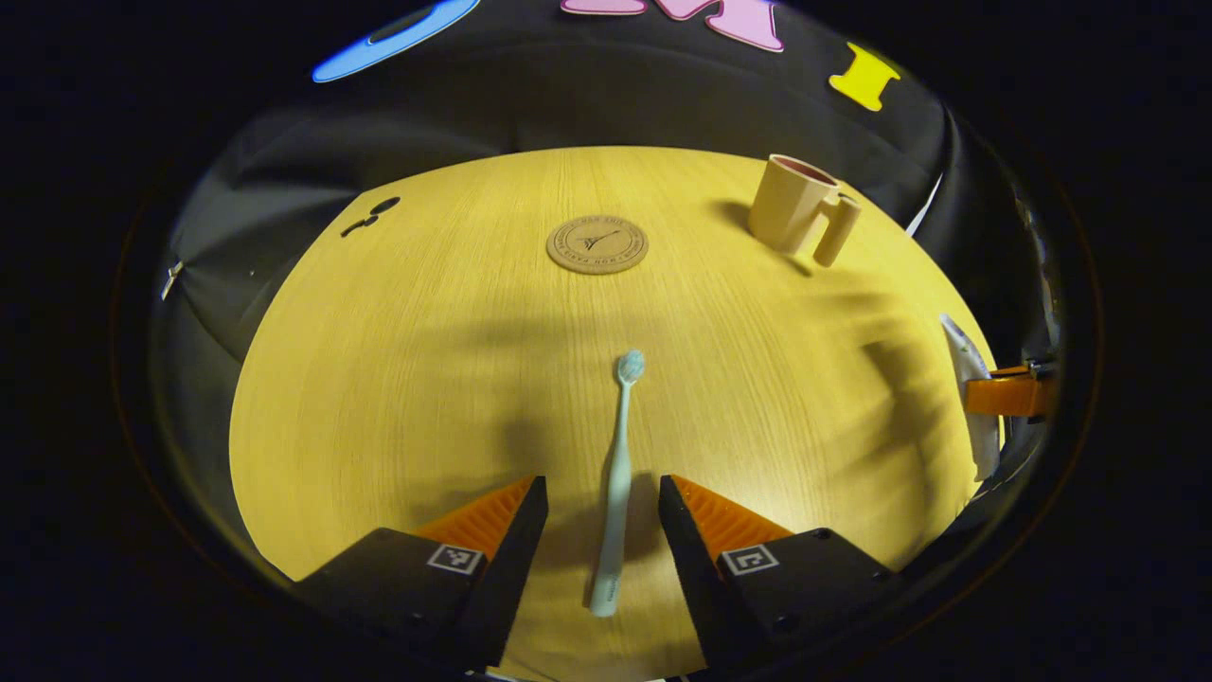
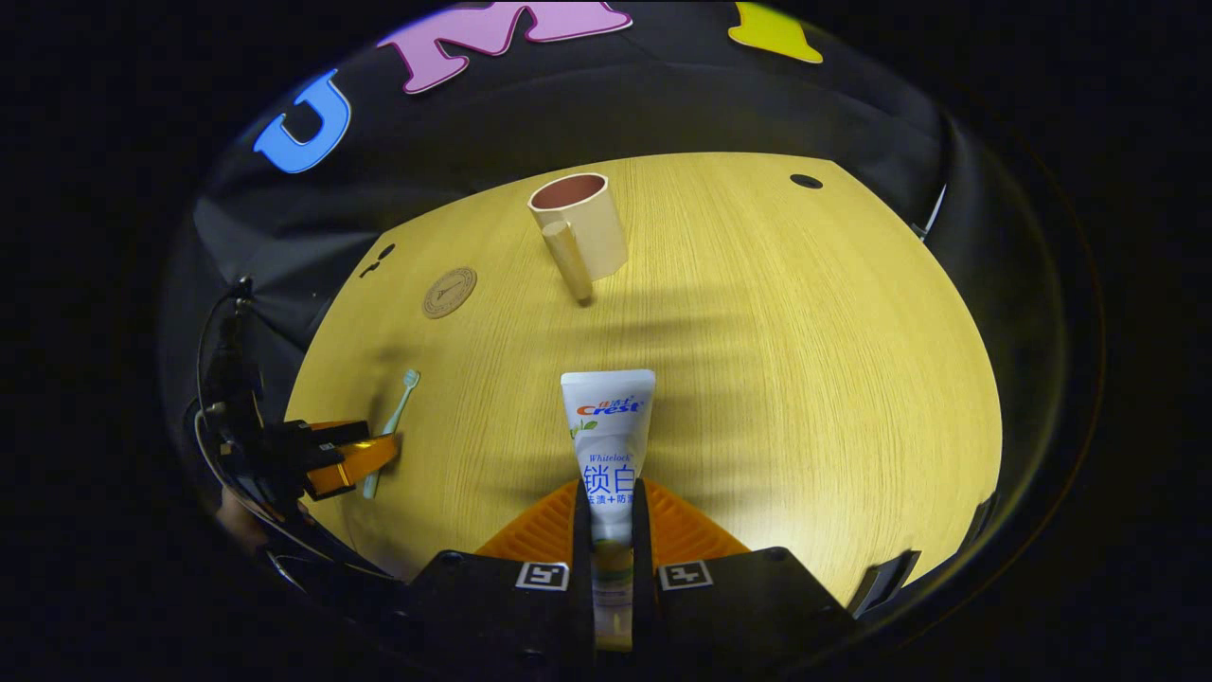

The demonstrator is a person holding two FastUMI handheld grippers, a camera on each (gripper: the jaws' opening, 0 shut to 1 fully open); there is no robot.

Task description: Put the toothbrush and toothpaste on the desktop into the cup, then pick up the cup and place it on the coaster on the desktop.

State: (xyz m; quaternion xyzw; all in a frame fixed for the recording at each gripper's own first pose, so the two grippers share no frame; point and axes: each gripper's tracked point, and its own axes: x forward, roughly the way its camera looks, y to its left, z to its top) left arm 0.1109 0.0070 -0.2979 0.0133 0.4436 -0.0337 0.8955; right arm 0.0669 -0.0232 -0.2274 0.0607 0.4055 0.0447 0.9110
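A pale toothbrush (image 1: 617, 474) lies flat on the wooden table (image 1: 407, 379), bristle end pointing away. My left gripper (image 1: 603, 497) is open, one finger on each side of the handle and clear of it. In the right gripper view my right gripper (image 2: 611, 497) is shut on a white toothpaste tube (image 2: 608, 426), gripping its lower part, crimped end forward. The beige cup (image 2: 582, 223) stands upright and empty beyond it, handle toward me. The round coaster (image 1: 597, 244) lies at the far middle with nothing on it. Cup (image 1: 793, 204) is right of the coaster.
In the right gripper view the left gripper (image 2: 350, 455) sits at the toothbrush (image 2: 396, 407), near the table's left edge. Small cable holes (image 2: 806, 180) (image 1: 374, 213) are cut near the far corners. Black cloth wall rings the table.
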